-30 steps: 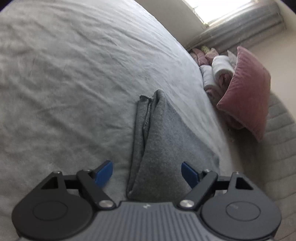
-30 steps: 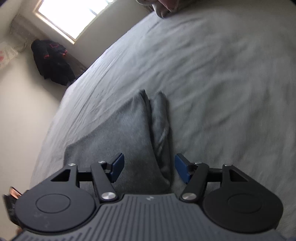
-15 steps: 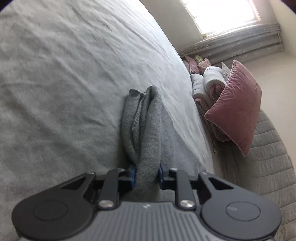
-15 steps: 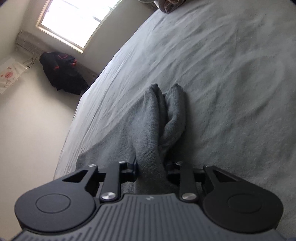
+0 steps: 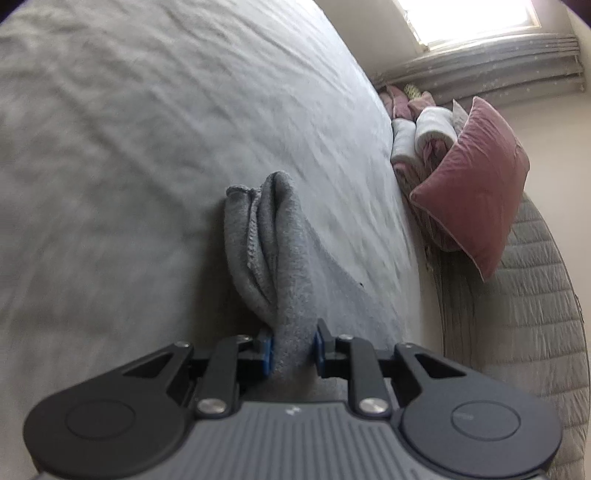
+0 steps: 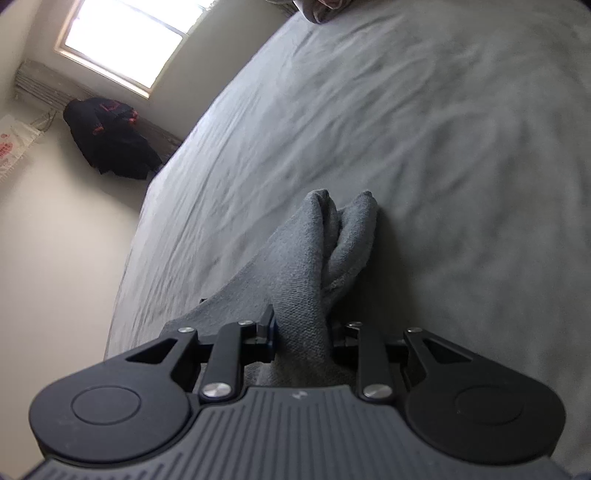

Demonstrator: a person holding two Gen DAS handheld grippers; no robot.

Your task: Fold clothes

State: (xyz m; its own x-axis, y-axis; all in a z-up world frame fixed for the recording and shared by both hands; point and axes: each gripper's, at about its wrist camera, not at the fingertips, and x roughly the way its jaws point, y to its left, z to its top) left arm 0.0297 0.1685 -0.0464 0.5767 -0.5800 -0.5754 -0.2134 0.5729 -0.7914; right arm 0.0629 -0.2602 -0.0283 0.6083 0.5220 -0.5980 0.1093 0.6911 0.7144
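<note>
A folded grey knit garment (image 5: 275, 251) lies on the grey bed (image 5: 129, 147). My left gripper (image 5: 291, 350) is shut on one bunched end of it, the cloth pinched between the blue pads and raised off the sheet. In the right wrist view my right gripper (image 6: 301, 332) is shut on the other end of the grey garment (image 6: 314, 251), which bunches into two ridges ahead of the fingers. The rest of the garment trails down to the bed beside each gripper.
A pink cushion (image 5: 476, 181) and rolled white and pink textiles (image 5: 421, 136) sit at the bed's edge by a quilted grey surface (image 5: 532, 295). A dark jacket (image 6: 107, 140) hangs below a window (image 6: 122, 40). Dark clothing (image 6: 317, 9) lies at the far end of the bed.
Both grippers were open around the garment's ends a second ago. They have shut on the cloth and lifted it, so it bunches into ridges.
</note>
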